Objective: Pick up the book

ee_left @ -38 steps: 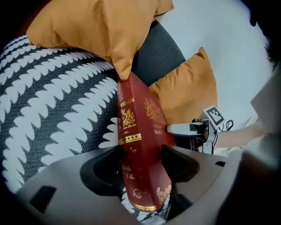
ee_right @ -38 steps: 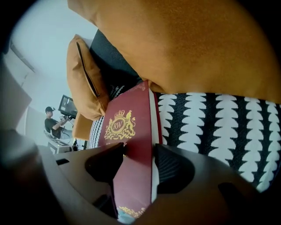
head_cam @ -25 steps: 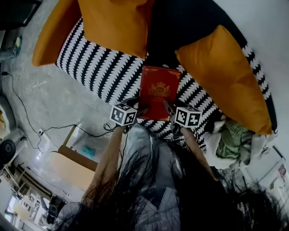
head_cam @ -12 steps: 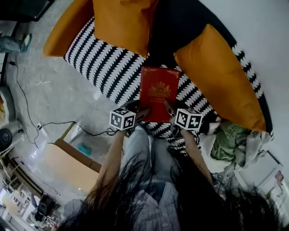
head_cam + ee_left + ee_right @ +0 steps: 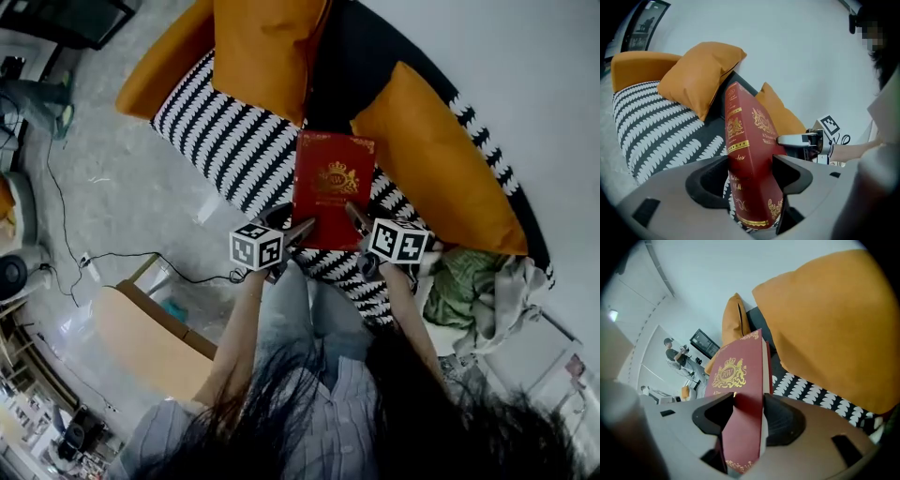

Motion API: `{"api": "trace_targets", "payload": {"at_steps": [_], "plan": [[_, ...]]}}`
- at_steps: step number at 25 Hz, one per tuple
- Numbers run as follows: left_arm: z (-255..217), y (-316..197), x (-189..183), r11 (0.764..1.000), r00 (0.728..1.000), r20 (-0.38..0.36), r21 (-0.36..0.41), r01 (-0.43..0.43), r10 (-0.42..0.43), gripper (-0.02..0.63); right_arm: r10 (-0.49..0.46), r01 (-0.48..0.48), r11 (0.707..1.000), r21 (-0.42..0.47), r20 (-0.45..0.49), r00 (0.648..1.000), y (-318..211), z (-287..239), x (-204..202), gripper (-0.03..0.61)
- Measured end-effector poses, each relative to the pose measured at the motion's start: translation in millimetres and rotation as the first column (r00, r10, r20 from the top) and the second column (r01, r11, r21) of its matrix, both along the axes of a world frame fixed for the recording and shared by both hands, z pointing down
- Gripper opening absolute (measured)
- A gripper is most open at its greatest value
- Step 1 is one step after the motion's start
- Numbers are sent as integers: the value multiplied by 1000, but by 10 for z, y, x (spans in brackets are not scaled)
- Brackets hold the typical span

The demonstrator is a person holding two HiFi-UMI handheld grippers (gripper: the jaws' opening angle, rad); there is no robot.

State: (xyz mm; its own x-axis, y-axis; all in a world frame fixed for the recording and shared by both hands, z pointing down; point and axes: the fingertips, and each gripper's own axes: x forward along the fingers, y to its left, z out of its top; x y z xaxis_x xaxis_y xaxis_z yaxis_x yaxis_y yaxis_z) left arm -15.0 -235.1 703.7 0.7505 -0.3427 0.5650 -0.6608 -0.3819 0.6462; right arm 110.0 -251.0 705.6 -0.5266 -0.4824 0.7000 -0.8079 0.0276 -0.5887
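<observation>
A thick red book with gold print hangs above the striped sofa seat, held at its near corners from both sides. My left gripper is shut on its spine side; in the left gripper view the book stands clamped between the dark jaws, and the right gripper's finger shows beyond it. My right gripper is shut on the page-edge side, and in the right gripper view the book with its gold crest fills the space between the jaws.
Two orange cushions lean on the sofa behind the book, and an orange armrest is at the left. Green cloth lies at the right. A cable and a wooden table are on the floor.
Both grippers have risen together with the book between them, lifting it off the striped seat. The sofa now sits lower and farther under the book.
</observation>
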Motion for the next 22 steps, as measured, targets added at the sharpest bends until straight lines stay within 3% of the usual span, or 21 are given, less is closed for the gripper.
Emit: {"api": "trace_targets", "payload": {"at_steps": [9, 22], "plan": [[-932, -11, 6, 991, 994, -55, 89, 104, -99, 305, -36, 34, 995, 96, 22, 999, -73, -945, 25, 204], [-2044, -2, -110, 966, 992, -89, 232, 113, -95, 301, -119, 100, 959, 265, 56, 991, -48, -2087, -63, 187]]}}
